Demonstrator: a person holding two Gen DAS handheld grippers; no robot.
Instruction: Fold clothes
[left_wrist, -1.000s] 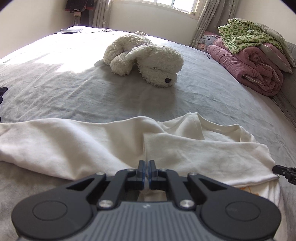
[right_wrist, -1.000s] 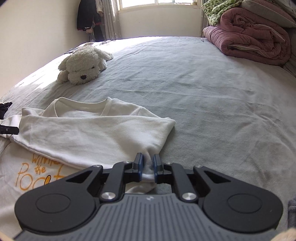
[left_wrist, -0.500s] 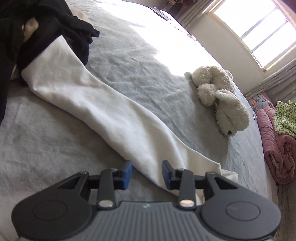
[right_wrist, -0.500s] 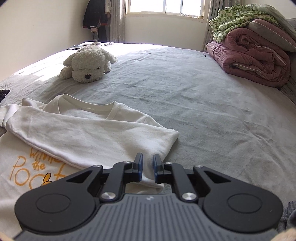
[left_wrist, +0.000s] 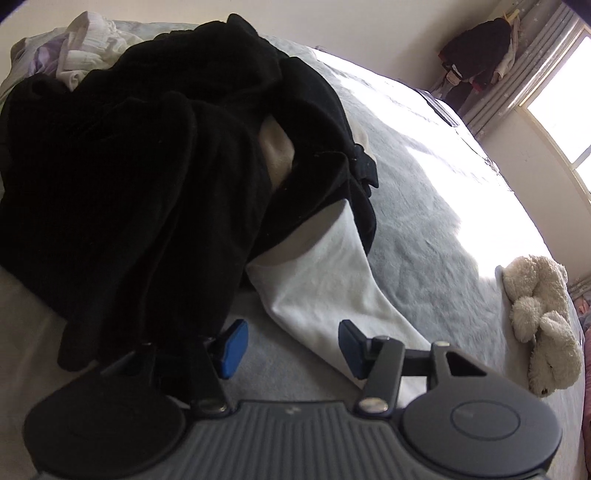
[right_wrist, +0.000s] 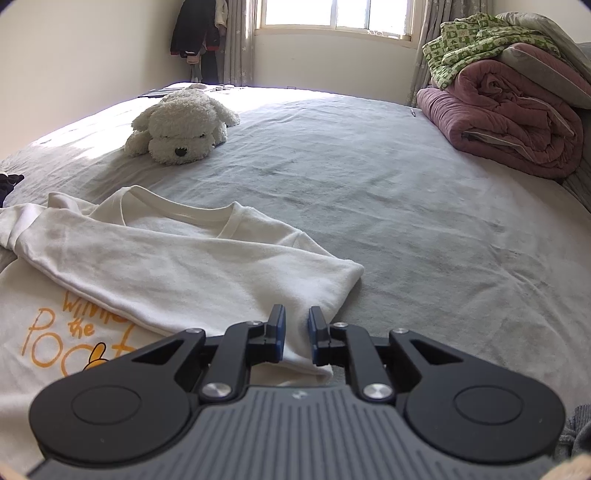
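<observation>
A cream long-sleeved shirt (right_wrist: 177, 258) with orange print lies flat on the grey bed, its right sleeve folded across the chest. My right gripper (right_wrist: 296, 332) is open, its jaws a little apart just above the folded sleeve's cuff, holding nothing. In the left wrist view the shirt's other sleeve (left_wrist: 328, 291) stretches out straight, its cuff end tucked under a heap of black clothes (left_wrist: 147, 177). My left gripper (left_wrist: 290, 347) is wide open over the bed sheet beside that sleeve, near the cuff end, holding nothing.
A white plush dog (right_wrist: 181, 127) lies on the bed beyond the shirt; it also shows in the left wrist view (left_wrist: 543, 321). Rolled maroon quilts (right_wrist: 506, 122) with a green cover are stacked at the right. White clothes (left_wrist: 88, 62) lie behind the black heap.
My left gripper let go of the shirt, opened wide and swung left along the outstretched sleeve toward the black heap. My right gripper opened, released the folded sleeve's cuff and drew back slightly.
</observation>
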